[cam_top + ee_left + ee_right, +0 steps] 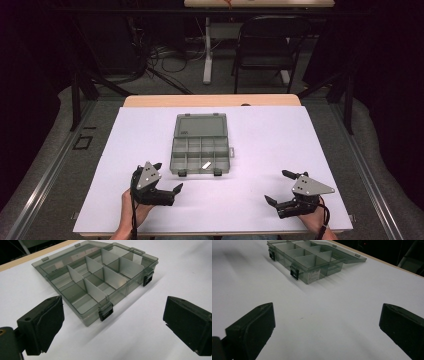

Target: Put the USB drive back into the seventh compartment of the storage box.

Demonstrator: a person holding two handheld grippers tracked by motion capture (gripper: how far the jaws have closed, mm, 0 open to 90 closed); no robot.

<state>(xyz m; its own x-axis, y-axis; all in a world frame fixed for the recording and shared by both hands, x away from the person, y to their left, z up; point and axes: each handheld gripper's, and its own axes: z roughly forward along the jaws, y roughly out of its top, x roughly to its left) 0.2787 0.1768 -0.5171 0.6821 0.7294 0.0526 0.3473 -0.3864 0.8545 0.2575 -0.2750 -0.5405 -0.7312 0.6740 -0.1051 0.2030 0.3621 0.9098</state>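
A grey see-through organiser box (200,150) lies in the middle of the white table (270,135), its lid (201,125) folded flat behind it. Dividers split it into several compartments, and two black latches hang at its near wall. A small white piece (206,164) rests in a near compartment. My left gripper (168,176) stands open just left of the box's near corner, nothing between its jaws. In the left gripper view the box (100,282) sits close ahead of the open left gripper (113,327). My right gripper (276,186) is open and holds nothing near the right front edge, with the box (309,260) far ahead of it (327,327).
A strip of bare wood (210,100) shows at the table's far edge. Beyond it stand a dark folding chair (267,47) and a white table leg (207,55), with cables (165,57) on the floor. A white label (314,275) is stuck on the box's side wall.
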